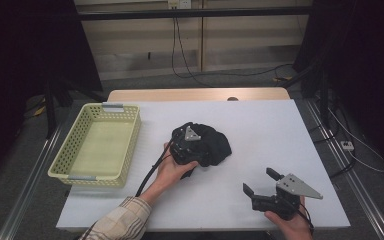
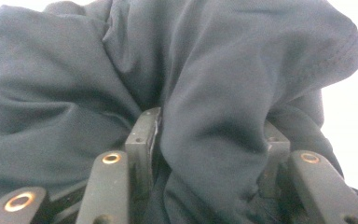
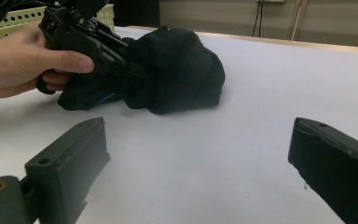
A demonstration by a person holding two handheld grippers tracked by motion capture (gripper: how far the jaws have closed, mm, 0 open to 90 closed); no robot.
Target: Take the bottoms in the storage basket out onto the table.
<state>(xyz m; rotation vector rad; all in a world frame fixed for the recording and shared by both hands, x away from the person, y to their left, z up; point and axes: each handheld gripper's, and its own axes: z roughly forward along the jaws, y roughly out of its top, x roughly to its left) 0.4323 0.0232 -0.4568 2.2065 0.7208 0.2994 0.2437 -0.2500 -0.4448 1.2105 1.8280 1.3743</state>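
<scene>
A crumpled black cloth (image 1: 214, 142) lies in a heap near the middle of the white table top (image 1: 280, 130). My left gripper (image 1: 197, 147) is pushed into its left side, held by a hand in a plaid sleeve. In the left gripper view the jaws of the left gripper (image 2: 209, 126) stand partly apart with a thick fold of the cloth (image 2: 74, 93) bulging between them. My right gripper (image 1: 260, 181) rests open near the front right edge. In its own view the right gripper (image 3: 200, 128) has bare table between its jaws, and the cloth (image 3: 182, 70) lies beyond.
A pale yellow-green perforated basket (image 1: 62, 150) stands at the left of the table, with nothing showing inside it. Its rim (image 3: 9, 21) shows behind the left hand. Cables and a power strip lie on the floor to the right.
</scene>
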